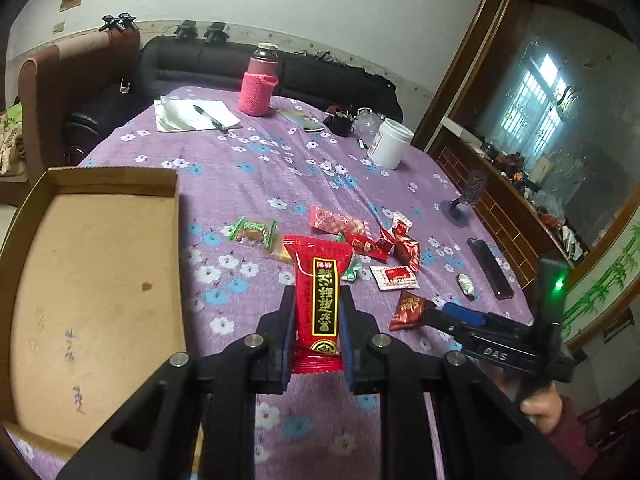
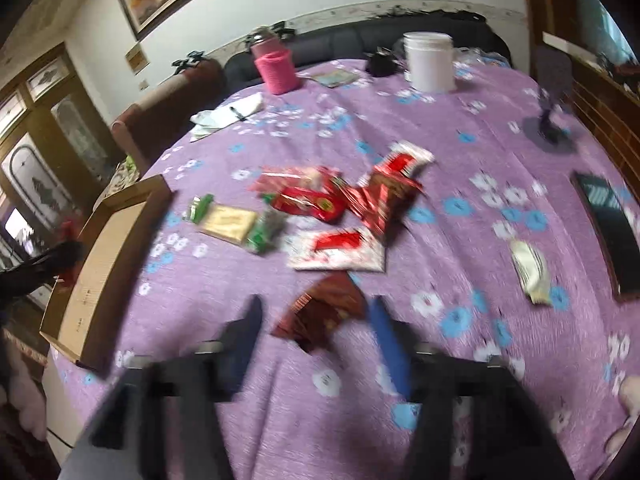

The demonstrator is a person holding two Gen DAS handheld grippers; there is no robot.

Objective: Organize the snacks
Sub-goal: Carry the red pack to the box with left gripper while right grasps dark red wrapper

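1. We see our left gripper (image 1: pixel 316 312) clamped on a long red snack packet (image 1: pixel 319 300), held above the purple flowered tablecloth (image 1: pixel 256 168). The packet carries a black panel with a gold border and gold Chinese characters, plus a round gold emblem at its near end; we cannot read the characters with any certainty.
2. Our right gripper (image 2: pixel 316 320) stands with its jaws spread wide, and a small dark red packet (image 2: pixel 324 312) lies on the cloth between them. The right wrist view is blurred, so we cannot tell whether either finger touches it. In the left wrist view that packet shows gold lettering too small to read.
3. The right gripper's body bears the white letters "DAS" in the left wrist view, and a green light glows on its upright part.
4. Beyond the held packet the other snacks lie in a loose cluster: a green-ended candy (image 1: pixel 254 232), a white sachet with a red label (image 1: pixel 394 277), and shiny red wrappers (image 1: pixel 404 244).
5. An open cardboard box (image 1: pixel 96 288) sits to the left of the snacks, with faint blue scribbles on its floor.
6. Well apart on the right lie a black phone (image 1: pixel 490 268) and a small pale wrapped candy (image 1: pixel 466 284).
7. At the far side stand a white jar (image 1: pixel 390 142), a bottle in a pink knitted sleeve (image 1: pixel 258 88), and paper with a pen (image 1: pixel 210 117).
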